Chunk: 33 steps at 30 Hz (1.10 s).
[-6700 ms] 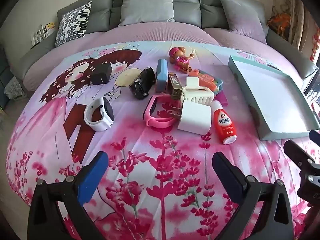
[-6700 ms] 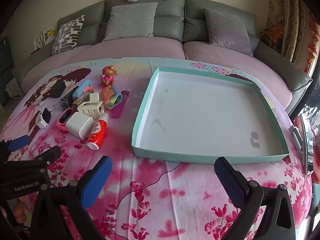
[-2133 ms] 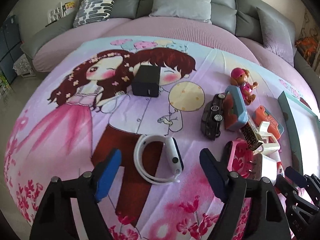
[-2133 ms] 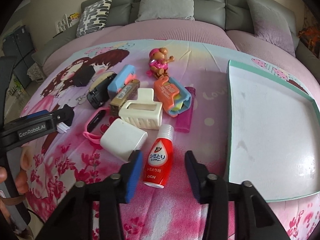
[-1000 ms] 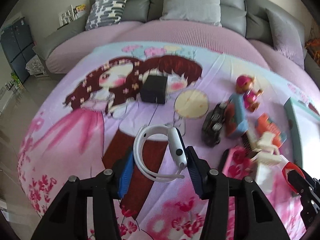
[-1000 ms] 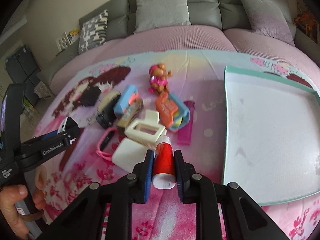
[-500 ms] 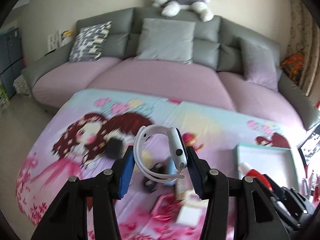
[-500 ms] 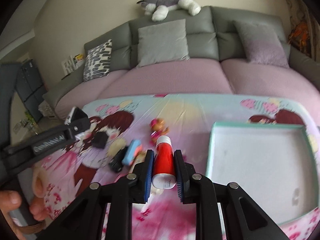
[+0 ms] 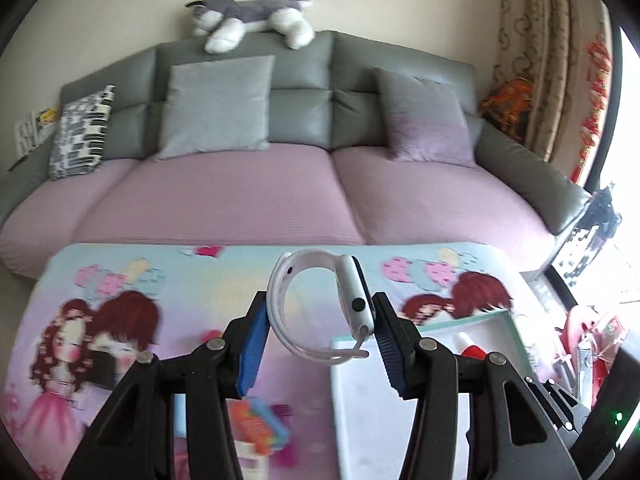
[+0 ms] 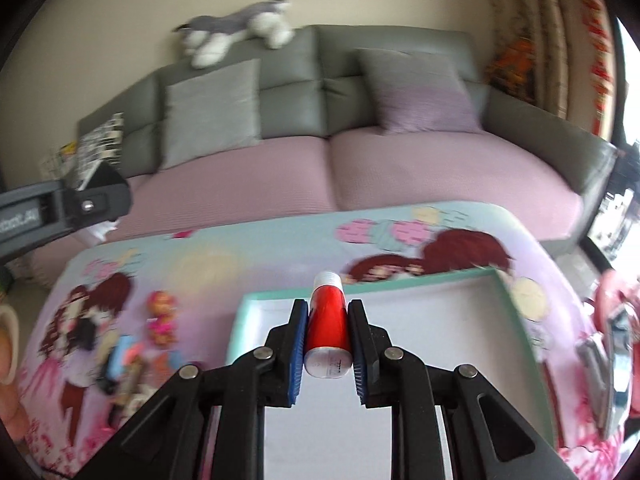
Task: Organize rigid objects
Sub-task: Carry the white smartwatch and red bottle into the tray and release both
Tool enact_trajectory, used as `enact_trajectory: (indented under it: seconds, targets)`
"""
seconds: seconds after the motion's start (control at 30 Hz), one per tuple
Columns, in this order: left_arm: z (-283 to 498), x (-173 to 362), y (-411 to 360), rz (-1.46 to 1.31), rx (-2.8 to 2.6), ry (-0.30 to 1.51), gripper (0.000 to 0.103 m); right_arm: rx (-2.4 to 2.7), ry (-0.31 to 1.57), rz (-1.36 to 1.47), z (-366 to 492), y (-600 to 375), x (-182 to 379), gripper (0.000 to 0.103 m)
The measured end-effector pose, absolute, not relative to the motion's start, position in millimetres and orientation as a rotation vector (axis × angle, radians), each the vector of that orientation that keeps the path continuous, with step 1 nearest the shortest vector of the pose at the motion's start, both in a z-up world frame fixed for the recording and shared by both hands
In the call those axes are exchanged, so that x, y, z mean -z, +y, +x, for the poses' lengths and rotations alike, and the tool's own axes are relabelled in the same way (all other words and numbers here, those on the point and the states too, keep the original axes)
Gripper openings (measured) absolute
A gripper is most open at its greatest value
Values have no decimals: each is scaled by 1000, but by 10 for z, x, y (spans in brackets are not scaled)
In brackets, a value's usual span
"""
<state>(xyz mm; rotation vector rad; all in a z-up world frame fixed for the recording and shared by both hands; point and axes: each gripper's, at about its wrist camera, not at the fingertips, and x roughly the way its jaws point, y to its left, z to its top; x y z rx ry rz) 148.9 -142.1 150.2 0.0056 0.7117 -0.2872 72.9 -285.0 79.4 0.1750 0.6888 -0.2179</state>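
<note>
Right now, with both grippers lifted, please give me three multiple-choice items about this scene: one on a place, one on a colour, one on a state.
1. Where does the plush dog lie?
A. on top of the sofa's backrest
B. inside the tray
C. on the floor

2. What colour is the body of the bottle in the right gripper?
A. green
B. red
C. yellow

3. What is the state of the left gripper?
A. open and empty
B. shut on a toy car
C. shut on the white smartwatch

Answers:
1. A, it is stretched along the grey sofa's top edge.
2. B, the body between the blue pads is red, with a white cap.
3. C, the pads press the watch's strap and case from both sides.
</note>
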Motion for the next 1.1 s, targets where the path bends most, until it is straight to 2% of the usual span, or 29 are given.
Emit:
enact_trajectory:
  seconds: [0.37, 0.9, 1.1]
  targets:
    - [1412, -762, -2066, 52, 363, 836, 53, 346, 770, 192, 682, -3351, -427, 22]
    - [1774, -70, -2044, 30, 271, 1007, 53, 344, 858, 221, 844, -3413, -78, 22]
    - [1835, -36, -1880, -50, 258, 1020, 53, 331, 871, 214, 873, -3375, -37, 22]
